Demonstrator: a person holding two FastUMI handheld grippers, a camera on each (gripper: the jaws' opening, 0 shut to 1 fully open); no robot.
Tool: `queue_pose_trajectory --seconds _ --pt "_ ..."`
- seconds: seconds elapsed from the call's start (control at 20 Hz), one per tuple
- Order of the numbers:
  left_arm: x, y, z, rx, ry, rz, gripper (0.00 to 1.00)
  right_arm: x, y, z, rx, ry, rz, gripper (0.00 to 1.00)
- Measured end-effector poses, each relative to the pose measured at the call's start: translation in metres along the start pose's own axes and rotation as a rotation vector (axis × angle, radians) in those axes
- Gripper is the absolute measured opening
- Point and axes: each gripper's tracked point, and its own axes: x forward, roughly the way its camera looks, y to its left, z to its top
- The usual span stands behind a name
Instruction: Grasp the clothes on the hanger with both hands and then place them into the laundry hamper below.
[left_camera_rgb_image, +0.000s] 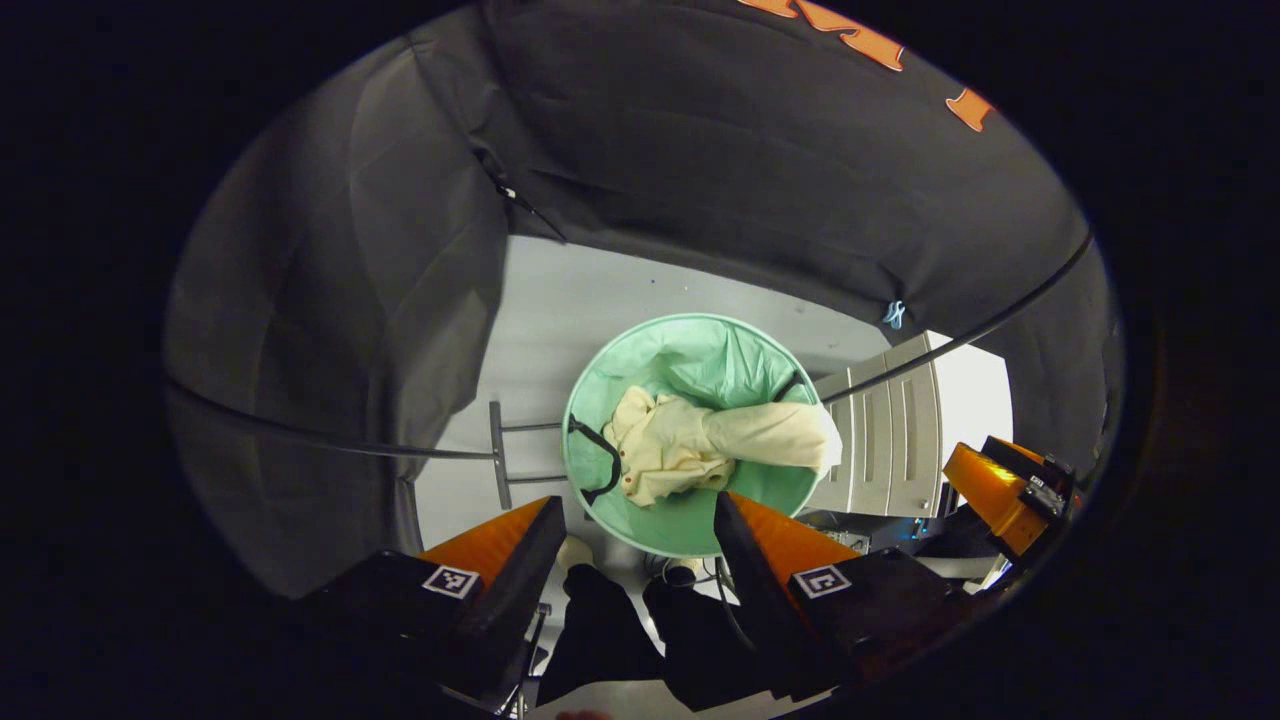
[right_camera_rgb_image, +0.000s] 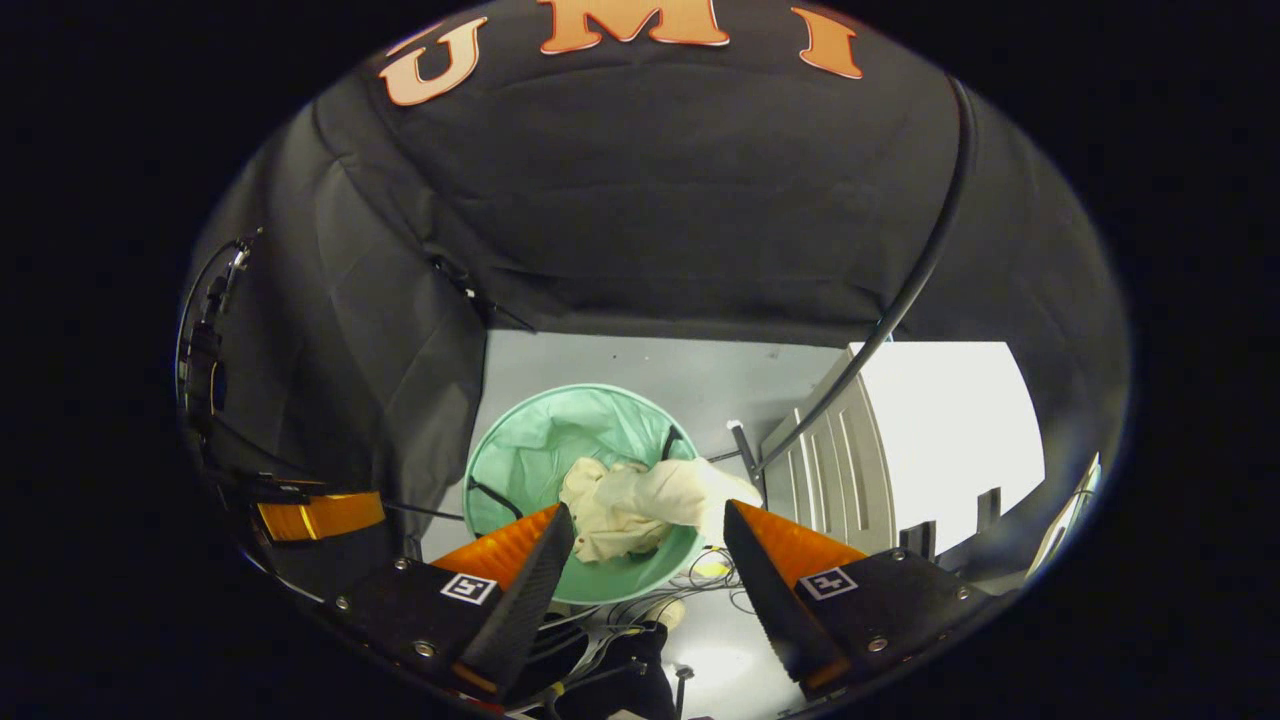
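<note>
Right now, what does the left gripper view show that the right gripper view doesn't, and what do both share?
Left gripper view: the person's dark trouser legs below the hamper, and the right gripper off to the side.
Right gripper view: the white cabinet's bright flat top and loose cables on the floor.
Both: the green laundry hamper with the cream garment in it, one sleeve draped over the rim.

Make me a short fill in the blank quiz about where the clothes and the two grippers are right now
1. The cream garment lies inside the green ____.
2. One sleeve drapes over the hamper's ____.
3. The left gripper has its fingers ____, holding nothing.
4. The right gripper hangs ____ the laundry hamper.

Missing words: laundry hamper; rim; open; above
</note>
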Motion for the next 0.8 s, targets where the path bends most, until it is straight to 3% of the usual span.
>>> queue_pose_trajectory --seconds 0.3,0.35,0.6,0.8 --pt "-0.058 0.018 0.032 0.041 -0.155 0.025 0.98 -0.058 -0.028 0.035 0.041 -0.138 -0.039 0.94" --pt "-0.073 0.013 0.041 0.043 -0.200 0.005 0.95 -0.072 -0.031 0.042 0.041 -0.172 -0.040 0.94" --pt "-0.161 0.016 0.099 0.038 -0.423 -0.037 0.98 -0.135 -0.056 0.095 0.034 -0.345 -0.087 0.94" --pt "-0.219 0.041 0.139 0.004 -0.603 -0.017 0.98 -0.193 -0.069 0.127 0.070 -0.455 -0.097 0.94"
